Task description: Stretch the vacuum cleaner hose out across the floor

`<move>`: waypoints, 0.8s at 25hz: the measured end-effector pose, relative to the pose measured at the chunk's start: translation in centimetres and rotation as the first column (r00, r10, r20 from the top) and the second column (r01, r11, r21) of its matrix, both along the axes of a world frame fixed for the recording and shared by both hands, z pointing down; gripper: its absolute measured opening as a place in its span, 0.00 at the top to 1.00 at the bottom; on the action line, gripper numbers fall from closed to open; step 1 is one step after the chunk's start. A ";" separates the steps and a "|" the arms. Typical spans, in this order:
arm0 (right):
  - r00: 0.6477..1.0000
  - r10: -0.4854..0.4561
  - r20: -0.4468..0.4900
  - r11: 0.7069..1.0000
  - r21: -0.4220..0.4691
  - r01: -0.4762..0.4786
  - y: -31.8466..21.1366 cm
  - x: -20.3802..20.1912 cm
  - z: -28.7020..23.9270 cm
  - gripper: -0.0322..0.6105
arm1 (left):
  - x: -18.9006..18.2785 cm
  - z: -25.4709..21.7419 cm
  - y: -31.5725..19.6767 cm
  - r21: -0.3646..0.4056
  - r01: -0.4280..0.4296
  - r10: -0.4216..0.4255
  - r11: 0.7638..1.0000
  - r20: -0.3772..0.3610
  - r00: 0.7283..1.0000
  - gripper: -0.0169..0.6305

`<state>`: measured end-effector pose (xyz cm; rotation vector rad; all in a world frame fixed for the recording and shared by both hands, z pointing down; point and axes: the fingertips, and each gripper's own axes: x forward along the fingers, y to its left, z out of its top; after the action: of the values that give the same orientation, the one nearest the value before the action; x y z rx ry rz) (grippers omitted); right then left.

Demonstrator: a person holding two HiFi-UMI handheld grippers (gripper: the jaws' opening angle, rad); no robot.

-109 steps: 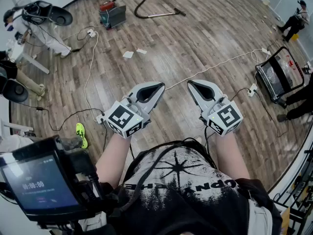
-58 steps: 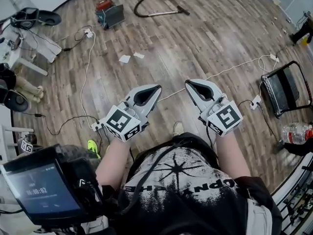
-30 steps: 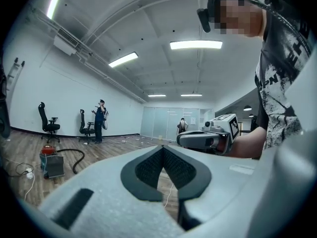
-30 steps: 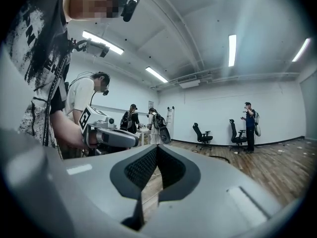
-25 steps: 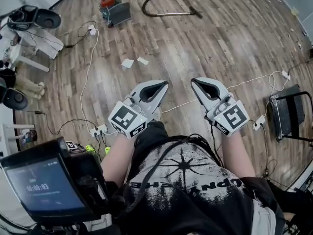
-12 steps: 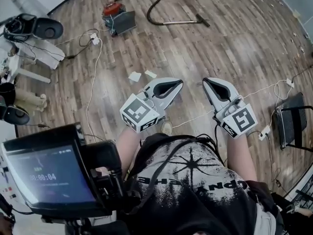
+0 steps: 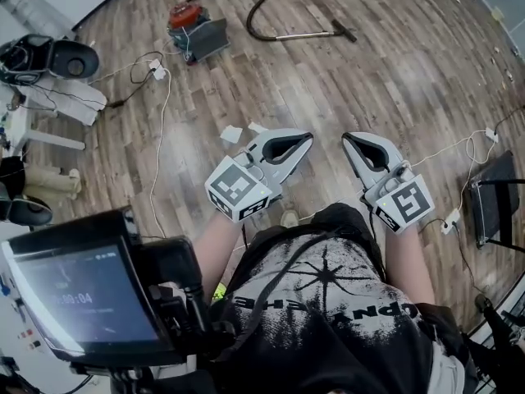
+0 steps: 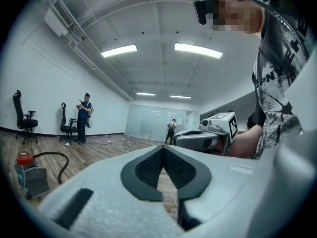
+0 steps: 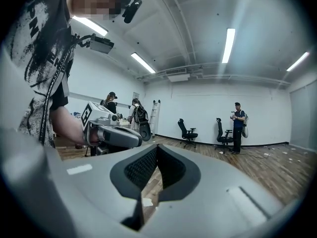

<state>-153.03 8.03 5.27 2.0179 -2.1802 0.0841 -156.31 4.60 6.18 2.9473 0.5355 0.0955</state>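
Left gripper [image 7: 305, 137] and right gripper [image 7: 348, 139] come forward clamped shut and empty, paper scraps [image 7: 232, 134] now just beside the left one, yet the vacuum cleaner hose [image 7: 252, 25] lies curled near the floor's [image 7: 394, 80] far edge, well ahead, so nothing is stretched.

Left gripper [image 7: 305, 139]: jaws closed tip to tip, nothing between them; held about level, pointing toward 1 o'clock in the head view.
Right gripper [image 7: 347, 139]: jaws closed and empty; about level, pointing toward 11 o'clock.
Spacing: the two tips are near each other but apart; the rear ends sit wider, toward 8 and 4 o'clock.
Left forearm [image 7: 212, 245]: bare, stretched forward from 7 o'clock.
Right forearm [image 7: 406, 257]: bare, stretched forward from 5 o'clock.
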 end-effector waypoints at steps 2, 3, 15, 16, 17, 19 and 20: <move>1.000 0.007 0.004 1.000 0.000 -0.007 -0.5 0.9 -0.1 0.94 | 0.6 0.4 -0.9 -0.007 0.002 -0.002 1.000 0.012 1.000 0.97; 1.000 0.011 0.008 1.000 0.002 -0.011 -0.7 1.5 -0.2 0.94 | 1.1 0.6 -1.3 -0.011 0.004 -0.004 1.000 0.017 1.000 0.97; 0.998 -0.068 0.014 0.997 0.030 0.067 -6.4 14.4 -0.5 0.94 | 13.8 0.6 -6.1 0.000 0.079 -0.079 0.997 0.024 0.997 0.97; 0.997 -0.079 0.016 0.996 0.033 0.078 -6.9 15.9 -0.6 0.94 | 15.2 0.4 -6.4 0.003 0.087 -0.087 0.996 0.024 0.996 0.97; 0.996 -0.088 0.018 0.996 0.034 0.088 -7.3 17.4 -0.8 0.94 | 16.8 0.2 -6.7 0.006 0.094 -0.094 0.996 0.024 0.995 0.97; 0.994 -0.107 0.020 0.994 0.032 0.107 -7.9 20.2 -0.8 0.94 | 19.6 -0.1 -7.0 0.011 0.106 -0.106 0.994 0.022 0.994 0.97; 0.993 -0.118 0.018 0.993 0.031 0.117 -8.2 21.5 -0.8 0.94 | 21.0 -0.1 -7.2 0.010 0.114 -0.114 0.993 0.020 0.993 0.97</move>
<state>-131.53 -0.13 4.44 1.9064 -2.3203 0.0567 -135.36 -2.63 6.04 2.9746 0.3636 0.1154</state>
